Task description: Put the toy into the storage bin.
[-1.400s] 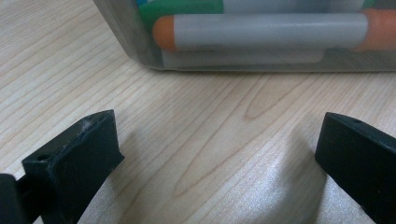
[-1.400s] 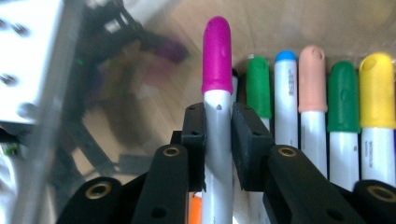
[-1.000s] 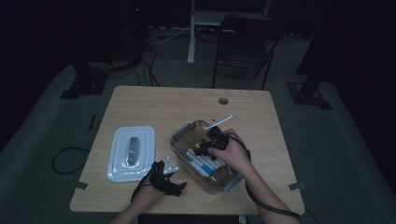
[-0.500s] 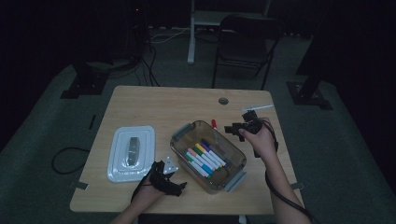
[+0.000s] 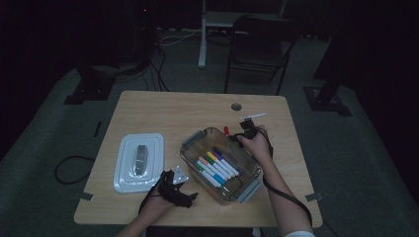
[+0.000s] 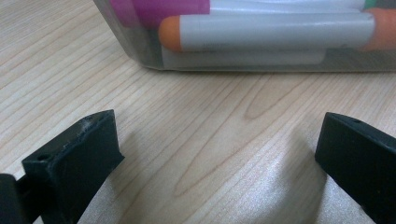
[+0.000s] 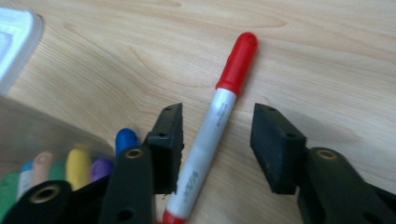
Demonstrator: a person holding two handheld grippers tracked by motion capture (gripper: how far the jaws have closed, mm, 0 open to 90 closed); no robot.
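Now the right gripper (image 7: 217,147) had swung out of the clear bin (image 5: 195,140) to the surface by its far corner, fingers wide astride the red marker (image 7: 212,123) lying there. Likely that one went in next. Left gripper (image 6: 217,154) waited wide at the near edge.

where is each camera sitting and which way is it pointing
High view: above the person's side, looking forward and down at the table; forearms, left tool and right tool show.
Left gripper view: rides the left tool, looking along its open jaws at the clear container.
Right gripper view: rides the right tool, its open jaws either side of the red marker on the table.
Shared: the container of markers.
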